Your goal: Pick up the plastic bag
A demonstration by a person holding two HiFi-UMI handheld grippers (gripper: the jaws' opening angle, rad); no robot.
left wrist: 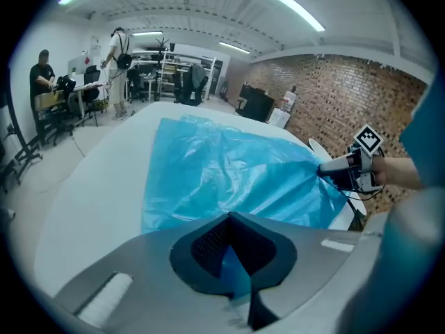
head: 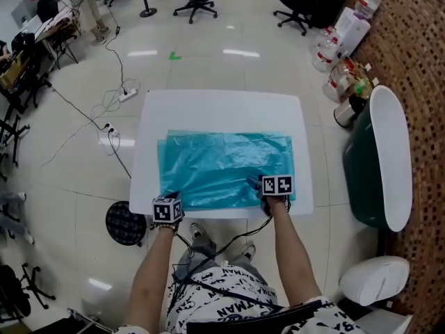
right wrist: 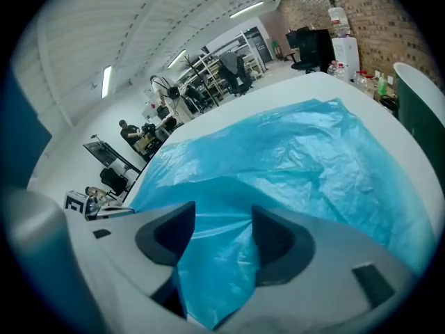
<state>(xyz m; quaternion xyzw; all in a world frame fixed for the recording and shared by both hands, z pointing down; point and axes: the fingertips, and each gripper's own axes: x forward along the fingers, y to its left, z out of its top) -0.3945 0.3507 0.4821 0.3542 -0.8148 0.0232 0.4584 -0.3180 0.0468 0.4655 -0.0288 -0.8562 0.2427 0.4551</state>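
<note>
Across the white desk the blue plastic bag lies spread out, its near left corner pinched tight in my left tongs, while my right tongs stand apart at its near right edge with a raised fold between them

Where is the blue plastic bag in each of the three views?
Head view: plastic bag spread flat, frame centre.
Left gripper view: fills the centre, near edge pinched in the left tongs.
Right gripper view: centre and right, bunched between the right tongs.
Shared landmark: the white table beneath it.
</note>
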